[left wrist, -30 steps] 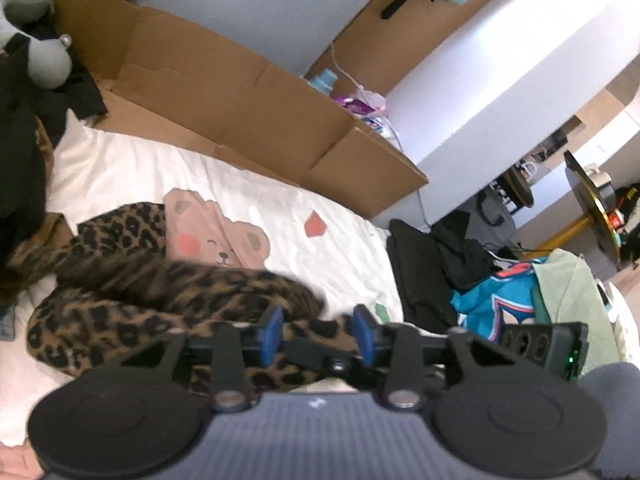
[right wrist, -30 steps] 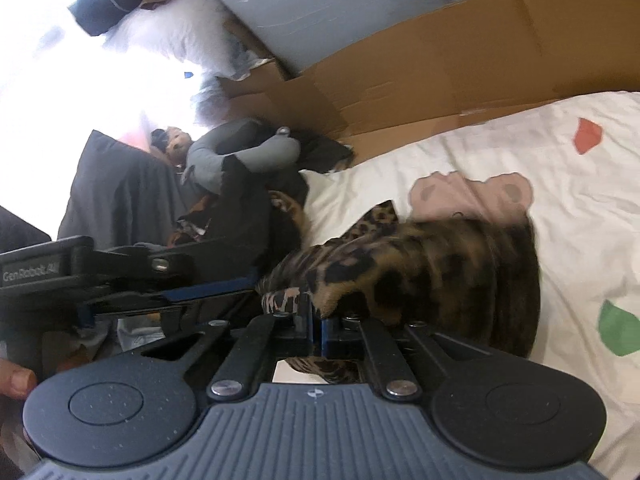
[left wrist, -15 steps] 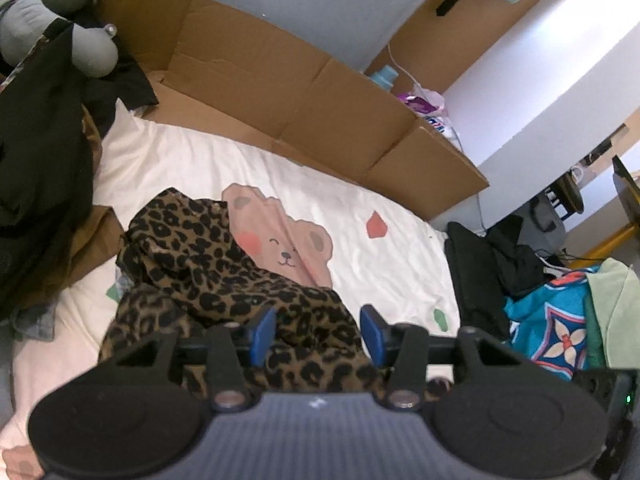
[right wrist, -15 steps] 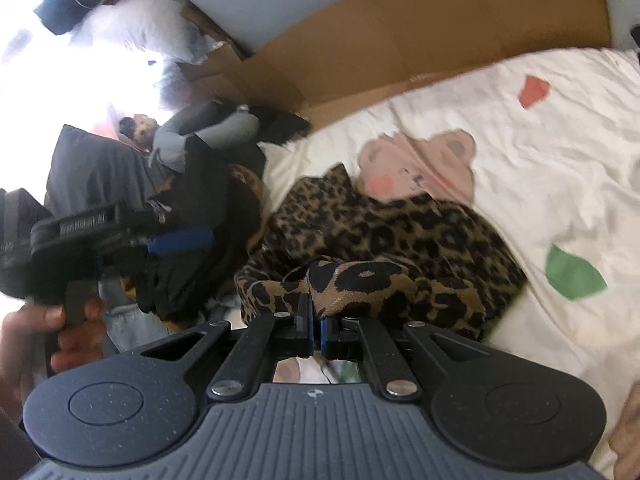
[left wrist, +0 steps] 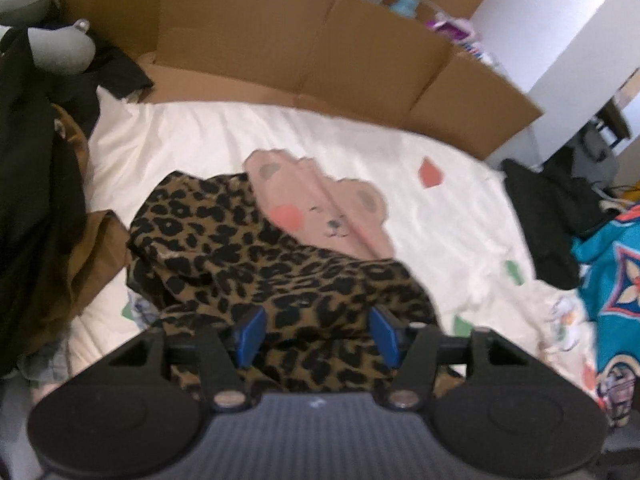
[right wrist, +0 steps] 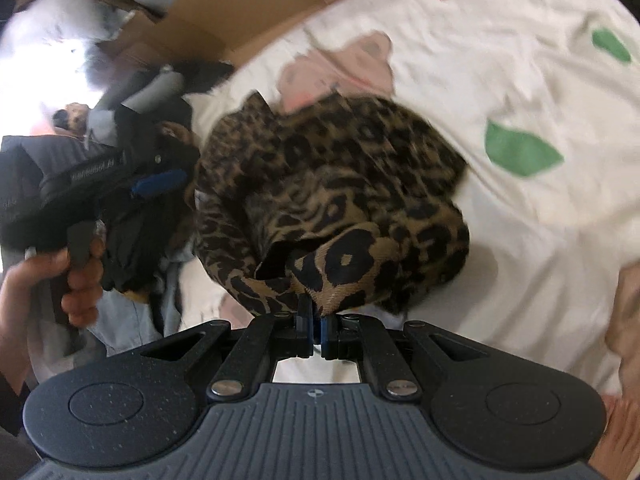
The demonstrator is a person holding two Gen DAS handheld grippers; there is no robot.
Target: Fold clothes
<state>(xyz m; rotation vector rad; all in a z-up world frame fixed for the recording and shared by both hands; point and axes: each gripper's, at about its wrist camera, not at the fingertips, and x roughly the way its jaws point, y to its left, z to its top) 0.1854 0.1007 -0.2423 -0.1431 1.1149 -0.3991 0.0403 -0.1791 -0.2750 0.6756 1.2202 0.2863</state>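
Slippage risk: your right claw is pinching only the leopard garment's bunched edge; left claw is hanging released above it.

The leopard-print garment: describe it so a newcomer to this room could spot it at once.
Start at the white bedsheet bordered by brown cardboard. Near its middle is a pink bear print, and the leopard-print garment lies crumpled partly over it. It is the only tan, black-spotted fabric there, unlike the black clothes beside it, and the right tongs pinch its edge.
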